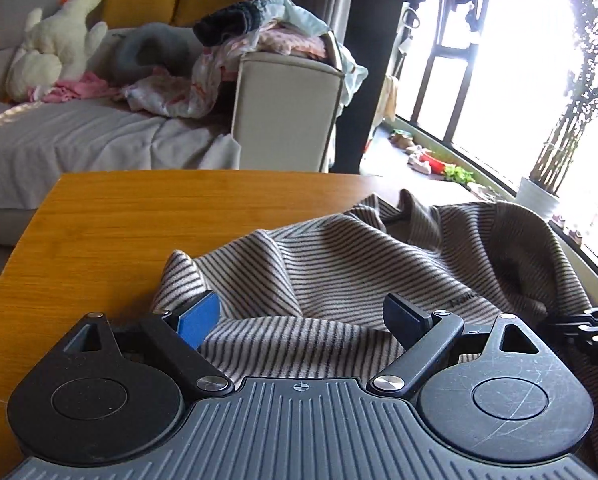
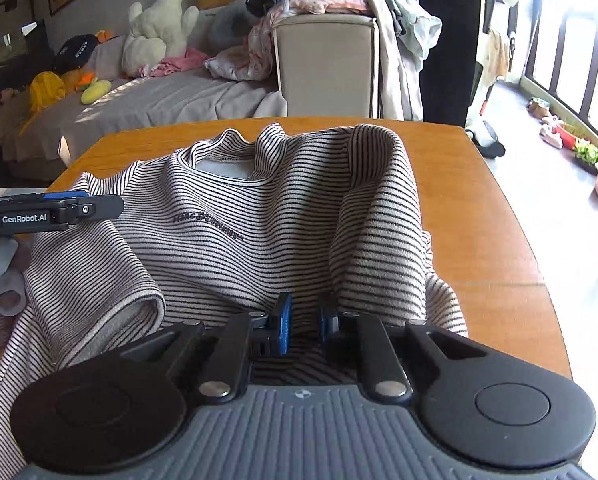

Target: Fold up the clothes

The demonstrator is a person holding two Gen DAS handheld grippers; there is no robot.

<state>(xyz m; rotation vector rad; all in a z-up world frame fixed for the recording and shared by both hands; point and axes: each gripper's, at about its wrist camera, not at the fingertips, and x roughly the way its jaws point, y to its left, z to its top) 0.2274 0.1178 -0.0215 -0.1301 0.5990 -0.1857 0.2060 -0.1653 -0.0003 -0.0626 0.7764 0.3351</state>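
Shirt (image 2: 259, 216) (striped, rumpled) sprawls on wood table (image 2: 479, 216); right gripper (image 2: 305, 320) nipped narrow on a fold, left gripper (image 1: 299, 316) spread wide w/ fabric between its fingers.

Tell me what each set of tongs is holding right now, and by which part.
The left tongs are open and hold nothing. The right tongs are nearly closed over the shirt, apparently pinching a raised fold near its hem.
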